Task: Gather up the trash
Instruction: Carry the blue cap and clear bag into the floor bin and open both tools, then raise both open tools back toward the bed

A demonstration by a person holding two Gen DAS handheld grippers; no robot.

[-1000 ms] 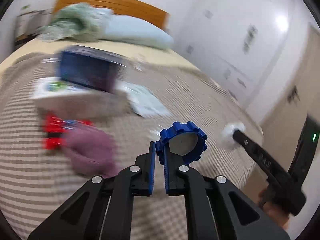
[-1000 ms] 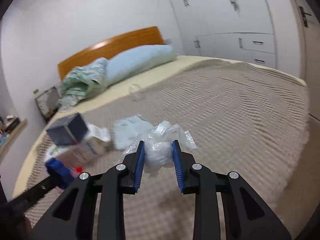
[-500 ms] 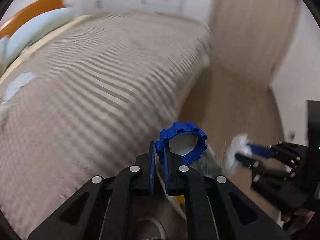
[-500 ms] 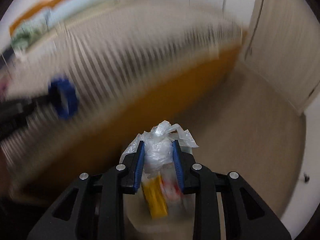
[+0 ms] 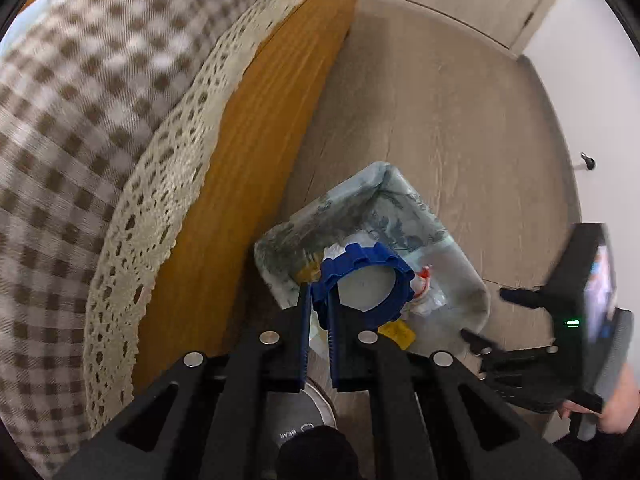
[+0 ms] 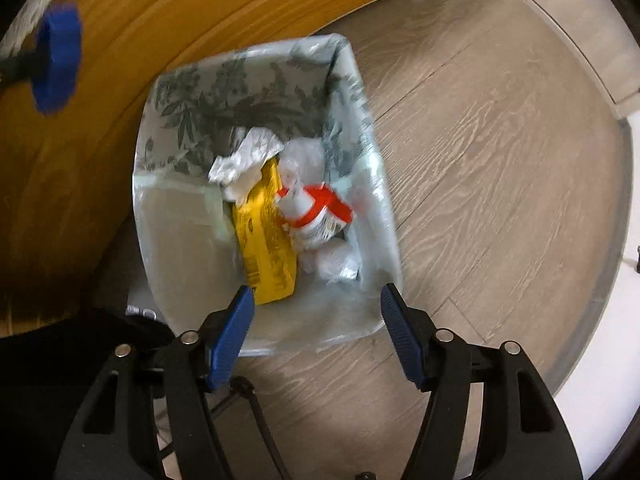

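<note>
1. Pinching the wall of a blue toothed ring [image 5: 366, 286], the left gripper [image 5: 318, 312] has its jaws almost together, the ring standing up past the fingertips and held over the trash bin [image 5: 460, 256].
2. Gaping wide, the right gripper [image 6: 316, 320] has just been opening and has nothing between its blue pads [image 6: 232, 336]; it points straight down at the near rim of the bin [image 6: 184, 272].
3. Inside the bin, directly beyond the right fingertips, lie a yellow packet [image 6: 266, 236], a red-and-white wrapper [image 6: 316, 212], crumpled white paper [image 6: 244, 160] and clear crumpled plastic [image 6: 304, 160], which is blurred.
4. A liner with a grey-green leaf print [image 6: 232, 92] covers the bin's walls.
5. In the right wrist view the blue ring [image 6: 56, 62] shows at upper left, above the bin's far corner and in front of the orange wooden bed frame [image 6: 120, 20].
6. The bin stands on pale wood-grain flooring [image 5: 460, 120], close against the bed frame [image 5: 256, 152].
7. A lace-edged cover [image 5: 160, 184] and a checked brown-and-white spread [image 5: 72, 120] hang over the bed's edge.
</note>
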